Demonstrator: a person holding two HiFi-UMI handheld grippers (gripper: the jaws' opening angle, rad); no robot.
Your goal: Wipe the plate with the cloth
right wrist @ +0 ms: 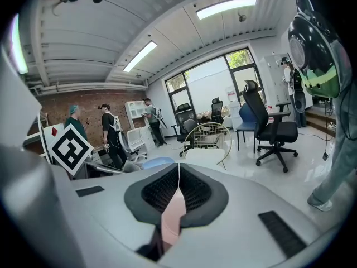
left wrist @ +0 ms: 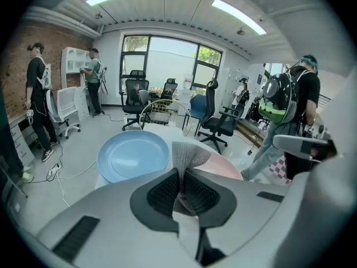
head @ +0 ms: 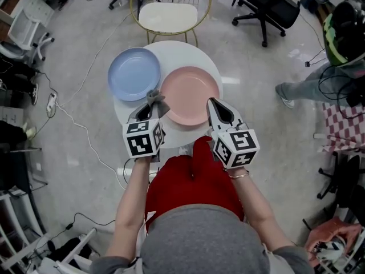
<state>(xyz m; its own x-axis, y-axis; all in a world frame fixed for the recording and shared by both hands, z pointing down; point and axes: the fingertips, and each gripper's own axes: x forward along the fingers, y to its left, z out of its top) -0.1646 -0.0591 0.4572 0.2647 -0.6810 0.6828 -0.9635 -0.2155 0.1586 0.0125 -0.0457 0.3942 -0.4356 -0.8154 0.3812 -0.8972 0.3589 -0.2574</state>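
Left gripper (head: 151,108) jaws pinch the cloth (head: 156,100) at the pink plate (head: 188,93) edge; right gripper (head: 211,103) jaws closed, empty. Unheld, the plate could skid off the tabletop (head: 188,53).

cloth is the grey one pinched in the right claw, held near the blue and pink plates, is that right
Not quite. The grey cloth is pinched in the left claw, not the right claw, which holds no cloth. The left gripper view shows it between the jaws. It is indeed near the blue plate and pink plate.
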